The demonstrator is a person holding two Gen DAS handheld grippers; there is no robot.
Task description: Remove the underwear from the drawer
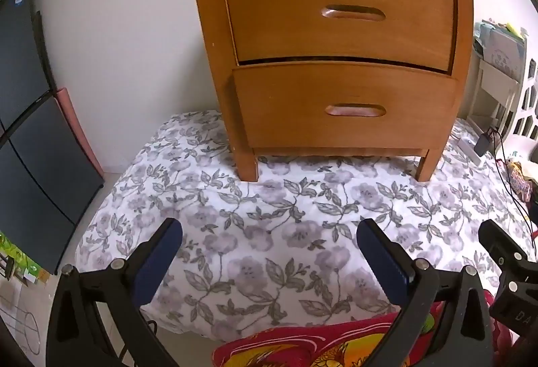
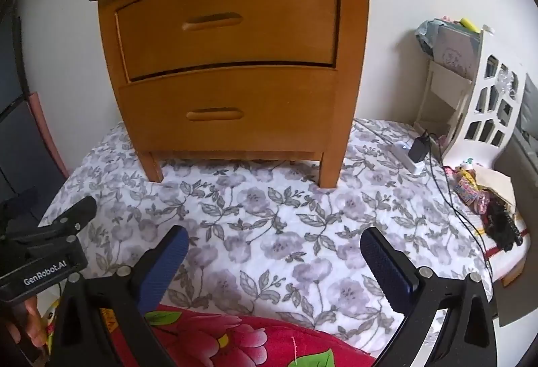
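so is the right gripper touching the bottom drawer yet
Apart. The right wrist view shows the right gripper open over the floral bedspread, with a clear stretch of fabric before the bottom drawer.

We've got both tongs wide open, nothing between the pads. Left tongs (image 1: 269,241) sit low in frame, blue pads (image 1: 158,261) splayed apart, pointing forward and down. Right tongs (image 2: 274,247) same pose, angled downward, pads (image 2: 164,261) clear of everything. The two run side by side, near each other, not touching. Fingers of our left hand (image 2: 25,321) wrap the left handle.
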